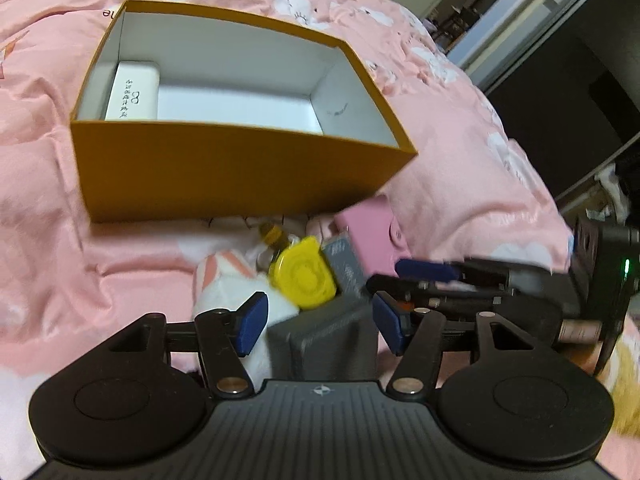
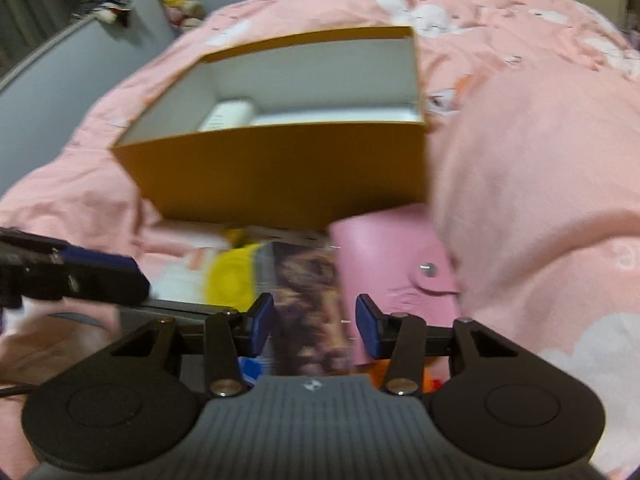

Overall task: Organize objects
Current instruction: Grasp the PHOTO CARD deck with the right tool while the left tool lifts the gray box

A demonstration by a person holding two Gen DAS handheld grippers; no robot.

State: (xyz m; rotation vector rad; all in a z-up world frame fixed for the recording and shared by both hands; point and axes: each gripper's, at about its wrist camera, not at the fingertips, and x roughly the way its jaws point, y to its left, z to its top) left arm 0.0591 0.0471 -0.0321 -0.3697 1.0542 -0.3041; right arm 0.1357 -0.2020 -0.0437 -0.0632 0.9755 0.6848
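An open orange box (image 1: 240, 172) (image 2: 280, 172) stands on the pink bedcover, with a white carton (image 1: 134, 92) inside at its left end. My left gripper (image 1: 320, 326) holds a dark grey box (image 1: 324, 344), with both blue pads against its sides. In front of the orange box lie a yellow round case (image 1: 304, 276), a pink wallet (image 1: 372, 236) (image 2: 384, 256) and a flat packet (image 2: 310, 288). My right gripper (image 2: 315, 326) straddles that packet, and a thin gap shows at its right pad. The view is blurred.
A white plush rabbit (image 1: 228, 280) and a small amber bottle (image 1: 272, 234) lie beside the yellow case. A raised fold of bedcover (image 2: 520, 200) stands right of the orange box. The right gripper (image 1: 400, 276) sits close beside my left one. Dark furniture (image 1: 560, 92) stands past the bed's edge.
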